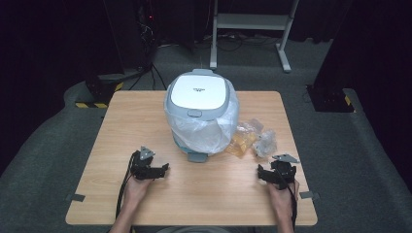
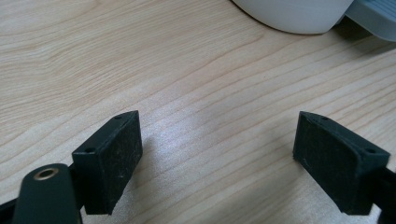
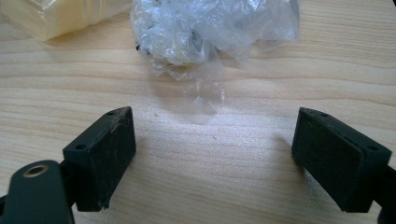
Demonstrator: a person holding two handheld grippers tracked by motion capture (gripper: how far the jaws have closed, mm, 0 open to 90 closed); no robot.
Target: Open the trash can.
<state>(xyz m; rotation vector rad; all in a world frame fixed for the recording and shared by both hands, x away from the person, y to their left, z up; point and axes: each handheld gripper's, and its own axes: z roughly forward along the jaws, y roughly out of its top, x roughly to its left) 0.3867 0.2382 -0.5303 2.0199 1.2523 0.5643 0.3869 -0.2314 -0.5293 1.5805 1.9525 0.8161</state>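
A white and grey lidded bin (image 1: 198,92) lined with a clear plastic bag (image 1: 204,128) stands at the middle back of the wooden table (image 1: 145,111). To its right lie a yellowish wrapped packet (image 1: 241,141) and a crumpled clear plastic wad (image 1: 265,143). My left gripper (image 1: 158,170) rests low on the table at the front left, open, with bare wood between its pads (image 2: 114,158). My right gripper (image 1: 267,175) sits at the front right, open and empty, its pads (image 3: 105,154) pointing at the crumpled plastic (image 3: 210,28) and the yellow packet (image 3: 60,16) just ahead.
The bin's white base (image 2: 294,14) and a grey foot (image 2: 373,16) show at the top of the left gripper view. Beyond the table stand a white metal frame (image 1: 252,29) and dark equipment on grey carpet.
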